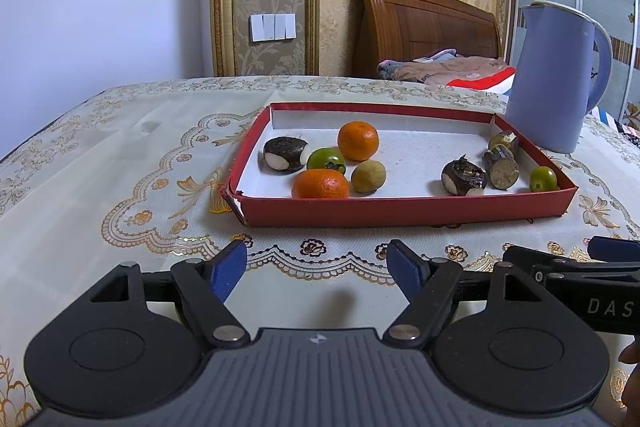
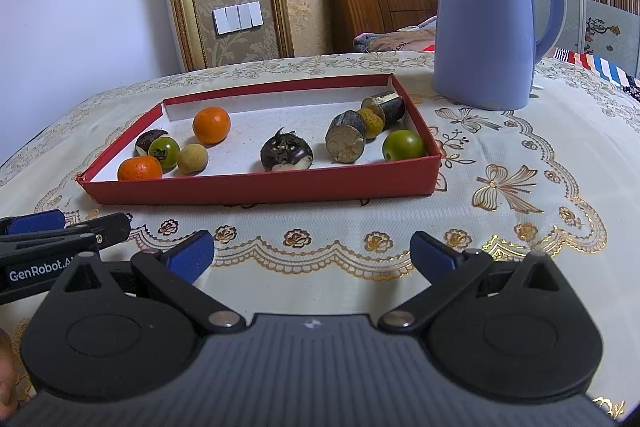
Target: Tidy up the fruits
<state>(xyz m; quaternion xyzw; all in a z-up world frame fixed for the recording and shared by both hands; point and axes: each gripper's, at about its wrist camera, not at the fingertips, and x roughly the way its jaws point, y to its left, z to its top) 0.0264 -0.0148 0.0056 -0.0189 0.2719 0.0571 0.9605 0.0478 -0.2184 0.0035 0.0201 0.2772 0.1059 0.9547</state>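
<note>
Both tools are released and empty: the left tool sits low in its frame, the right tool low in its own, each short of the red tray at mid-frame holding the mixed fruits, among them an orange by a green fruit at the tray's left. The fruits are round and packed close, so I judge a pinch may nudge a neighbour rolling, and a reach to the tray's right end could clip the blue kettle. The worktop wears a gold-patterned cloth, with a wooden headboard behind.
</note>
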